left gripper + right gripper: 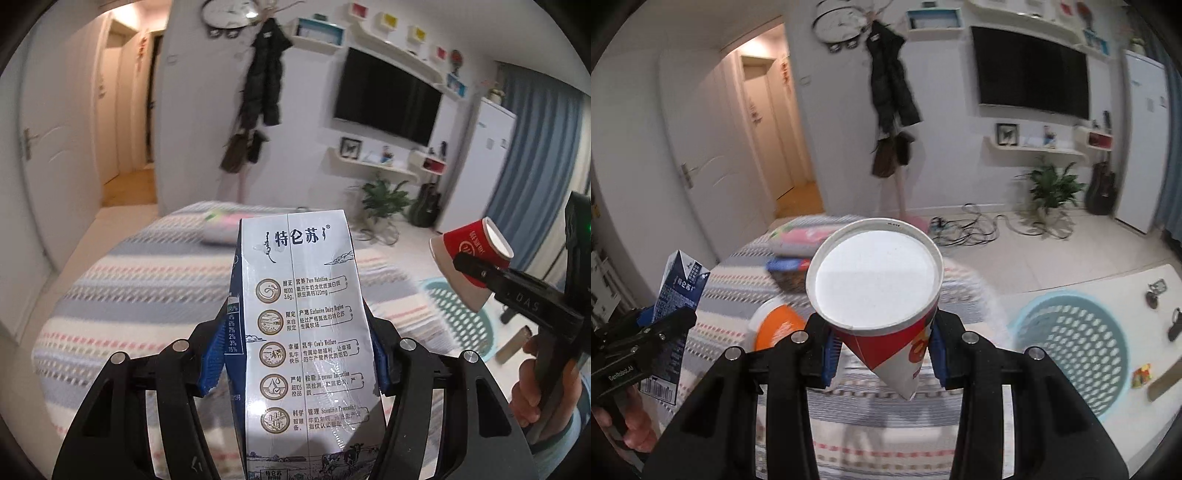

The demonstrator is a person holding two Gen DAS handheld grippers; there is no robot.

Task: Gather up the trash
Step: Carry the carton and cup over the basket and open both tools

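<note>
My left gripper (295,369) is shut on a silver and blue milk carton (303,332), held upright above the striped bed (110,295). The carton also shows in the right wrist view (679,295), at the far left. My right gripper (882,354) is shut on a squashed red and white paper cup (879,288), its base facing the camera. The cup shows in the left wrist view (472,254), at the right, over the floor. A light blue perforated basket (1071,343) stands on the floor right of the bed; it also shows in the left wrist view (461,321).
An orange and white round container (775,325) and a folded pile (805,240) lie on the bed. Small items (1141,374) lie on the floor by the basket. Cables (979,225), a plant (1052,188), a guitar (1102,188) and a coat stand (892,110) are by the far wall.
</note>
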